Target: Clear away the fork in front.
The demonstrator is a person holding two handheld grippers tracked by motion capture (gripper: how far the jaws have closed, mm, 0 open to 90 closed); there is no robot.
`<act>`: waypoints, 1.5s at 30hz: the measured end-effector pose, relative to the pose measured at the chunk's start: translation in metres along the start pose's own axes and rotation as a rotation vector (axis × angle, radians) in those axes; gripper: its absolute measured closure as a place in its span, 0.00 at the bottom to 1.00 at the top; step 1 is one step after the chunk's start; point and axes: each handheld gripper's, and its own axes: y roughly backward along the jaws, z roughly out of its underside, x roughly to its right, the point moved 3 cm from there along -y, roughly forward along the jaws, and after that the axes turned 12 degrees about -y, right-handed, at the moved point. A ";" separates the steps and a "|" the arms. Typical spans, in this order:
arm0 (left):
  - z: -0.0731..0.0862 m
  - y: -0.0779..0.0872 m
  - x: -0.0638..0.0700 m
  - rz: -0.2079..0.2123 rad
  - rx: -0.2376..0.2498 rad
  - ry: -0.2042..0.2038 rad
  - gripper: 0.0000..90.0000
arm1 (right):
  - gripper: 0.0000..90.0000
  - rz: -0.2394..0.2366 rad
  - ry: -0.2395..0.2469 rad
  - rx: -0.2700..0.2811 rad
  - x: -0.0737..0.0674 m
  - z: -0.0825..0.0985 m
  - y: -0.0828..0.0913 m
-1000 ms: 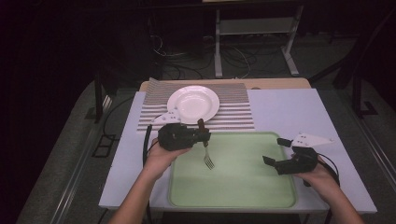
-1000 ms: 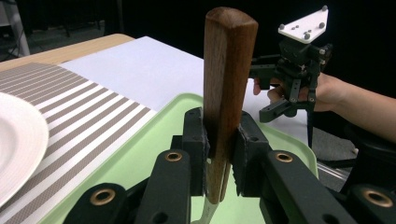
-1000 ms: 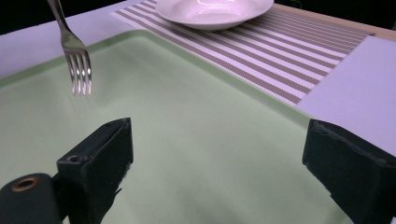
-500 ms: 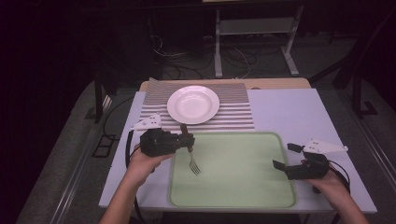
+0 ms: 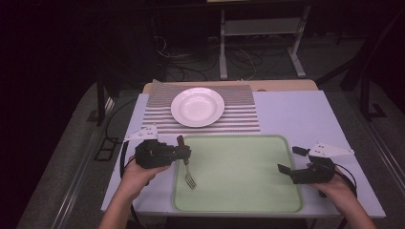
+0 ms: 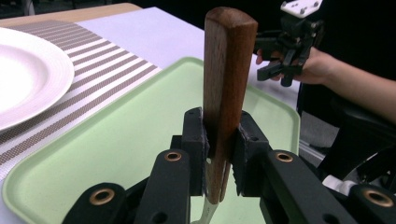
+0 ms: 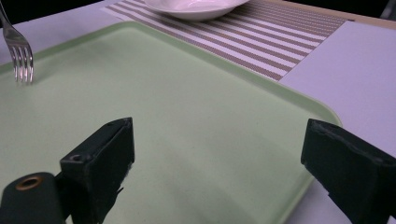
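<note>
In the high view the left gripper sits at about eight o'clock on the table, its jaws clamped on the wooden handle of a fork, whose tines hang down over the left edge of the green tray. The left gripper view shows the handle standing upright, squeezed between both pads. At about four o'clock the right gripper hovers at the tray's right edge, jaws spread wide with nothing between them; in the right gripper view bare tray lies past them. Farther off, toward twelve o'clock, a white plate rests on a striped placemat, well apart from both grippers.
</note>
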 end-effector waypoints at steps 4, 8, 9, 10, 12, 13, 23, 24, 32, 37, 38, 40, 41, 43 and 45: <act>-0.001 -0.003 -0.001 0.004 0.001 -0.003 0.85 | 0.11 -0.002 0.003 0.002 0.000 0.000 -0.001; -0.001 -0.007 -0.007 -0.011 -0.008 -0.007 0.84 | 0.11 -0.002 0.005 0.002 0.000 0.000 -0.001; -0.001 -0.009 -0.010 -0.019 -0.010 -0.010 0.84 | 0.11 -0.001 0.004 0.002 0.000 0.000 -0.001; -0.001 -0.011 -0.012 -0.031 -0.013 -0.010 0.84 | 0.11 0.001 0.003 0.002 0.000 0.000 -0.001; 0.000 -0.015 -0.018 -0.048 -0.018 -0.010 0.84 | 0.11 0.001 0.004 0.002 0.000 -0.001 -0.001; 0.001 -0.018 -0.021 -0.053 -0.022 -0.009 0.84 | 0.11 0.000 0.003 0.003 -0.001 -0.001 -0.001; 0.005 -0.041 -0.044 -0.061 -0.048 0.036 0.82 | 0.12 0.006 0.012 0.002 0.000 0.000 -0.001; 0.006 -0.042 -0.046 -0.068 -0.053 0.037 0.81 | 0.12 0.006 0.013 0.002 0.000 -0.001 -0.001; 0.020 -0.053 -0.046 -0.075 -0.098 0.067 0.78 | 0.12 -0.001 0.028 -0.006 -0.003 0.000 -0.004; 0.029 -0.057 -0.046 -0.090 -0.123 0.094 0.76 | 0.12 -0.007 0.045 -0.015 -0.006 0.000 -0.007; 0.031 -0.058 -0.047 -0.092 -0.124 0.103 0.75 | 0.12 -0.006 0.047 -0.018 -0.006 0.000 -0.007; 0.035 -0.061 -0.047 -0.092 -0.133 0.126 0.75 | 0.13 -0.003 0.049 -0.019 -0.006 0.000 -0.007; 0.036 -0.062 -0.048 -0.098 -0.141 0.129 0.74 | 0.13 -0.003 0.049 -0.019 -0.006 0.000 -0.007; 0.039 -0.064 -0.049 -0.102 -0.157 0.142 0.74 | 0.13 -0.001 0.048 -0.019 -0.006 0.000 -0.007; 0.041 -0.066 -0.050 -0.106 -0.164 0.157 0.73 | 0.13 -0.002 0.048 -0.018 -0.006 0.001 -0.007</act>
